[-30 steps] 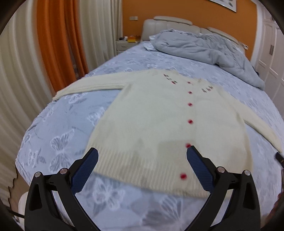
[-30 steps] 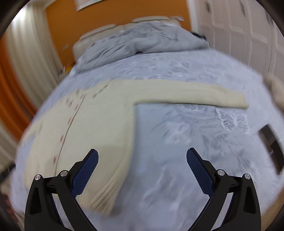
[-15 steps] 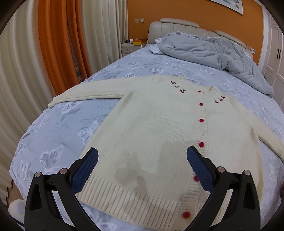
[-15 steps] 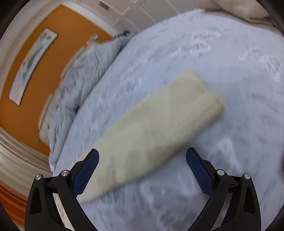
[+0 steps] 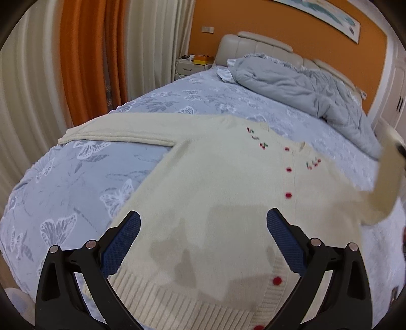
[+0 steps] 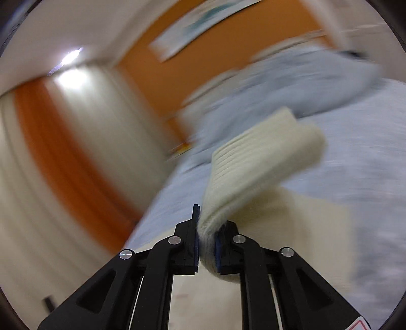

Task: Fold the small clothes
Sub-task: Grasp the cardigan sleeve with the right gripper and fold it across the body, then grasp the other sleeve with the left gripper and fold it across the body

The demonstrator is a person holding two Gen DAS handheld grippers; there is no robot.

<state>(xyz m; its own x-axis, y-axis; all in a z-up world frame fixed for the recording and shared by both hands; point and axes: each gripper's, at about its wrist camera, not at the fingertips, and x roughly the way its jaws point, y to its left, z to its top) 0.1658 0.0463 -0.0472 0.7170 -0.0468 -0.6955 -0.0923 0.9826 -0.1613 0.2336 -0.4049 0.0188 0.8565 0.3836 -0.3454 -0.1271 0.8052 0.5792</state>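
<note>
Nearest the left wrist camera, the left gripper hangs with its blue-padded fingers spread wide and nothing between them, poised over the ribbed hem of the cream cardigan. The cardigan lies front up and flat on the bed, whose blue-grey cover carries a white butterfly print; red buttons run up its placket toward small cherry motifs at the neckline. One sleeve stretches flat toward the bed's edge beside the orange curtains. The other sleeve is lifted off the cover at the far right of that view; the right wrist camera, heavily blurred, shows the right gripper clamped narrowly on its ribbed cuff, the knit bending up and over from between the pads. Farther back, a rumpled grey duvet is heaped against the padded headboard, with a nightstand to its side and an orange wall behind.
</note>
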